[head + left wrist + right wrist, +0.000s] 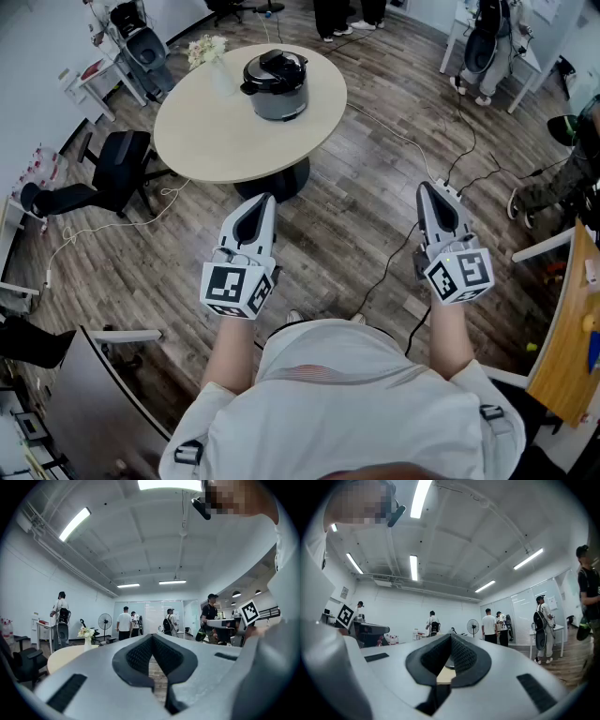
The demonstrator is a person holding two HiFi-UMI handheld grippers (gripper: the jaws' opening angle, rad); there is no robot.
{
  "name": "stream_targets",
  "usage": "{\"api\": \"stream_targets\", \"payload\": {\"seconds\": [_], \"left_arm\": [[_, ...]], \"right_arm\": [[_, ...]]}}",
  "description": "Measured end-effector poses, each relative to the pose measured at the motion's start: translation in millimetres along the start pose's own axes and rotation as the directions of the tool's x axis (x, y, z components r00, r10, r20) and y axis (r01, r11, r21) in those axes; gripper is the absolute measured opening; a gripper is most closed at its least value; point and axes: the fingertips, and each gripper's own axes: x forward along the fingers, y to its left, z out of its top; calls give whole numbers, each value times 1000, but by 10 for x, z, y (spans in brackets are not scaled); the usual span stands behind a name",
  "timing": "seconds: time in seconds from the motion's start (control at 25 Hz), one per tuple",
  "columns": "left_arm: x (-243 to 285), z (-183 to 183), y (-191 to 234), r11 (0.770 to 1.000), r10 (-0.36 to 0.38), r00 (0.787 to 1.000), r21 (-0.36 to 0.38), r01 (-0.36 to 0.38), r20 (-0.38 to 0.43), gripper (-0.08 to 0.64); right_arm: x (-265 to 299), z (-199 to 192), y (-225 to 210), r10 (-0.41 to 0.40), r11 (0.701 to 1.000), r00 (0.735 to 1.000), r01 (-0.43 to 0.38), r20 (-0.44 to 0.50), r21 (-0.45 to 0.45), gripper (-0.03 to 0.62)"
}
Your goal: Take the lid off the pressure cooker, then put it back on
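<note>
Round worktop (206,141) bears the cooker (277,98) well beyond the left gripper (265,200) and right gripper (427,188), fingers pressed together, empty; its stiff, weighty lid (262,77) probably lifts by the top handle (280,62).

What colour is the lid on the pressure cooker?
Black. The lid sits on the silver pressure cooker, clearest in the head view.

Both arms reach forward, left tongs (262,204) and right tongs (430,191) level, closed, empty.

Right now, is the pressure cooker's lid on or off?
On: the black lid sits atop the pressure cooker on the round table.
</note>
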Motion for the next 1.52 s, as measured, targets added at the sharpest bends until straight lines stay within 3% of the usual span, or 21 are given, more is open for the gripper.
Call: {"api": "stream_targets", "payload": {"seconds": [0.84,1.08,1.52], "left_arm": [[40,-42,-74,1000,0,1000,7,0,-6,3],[110,-27,-135,1000,10,1000,5,-10,-10,3],[578,-318,-831,1000,10,1000,-1,-10,-29,3]], "right_arm": [[34,-69,-42,18,1000,1000,-18,-6,8,1],[29,2,-80,61,997,998,-63,33,40,2],[-323,-293,-851,78,994,997,-78,0,71,2]]}}
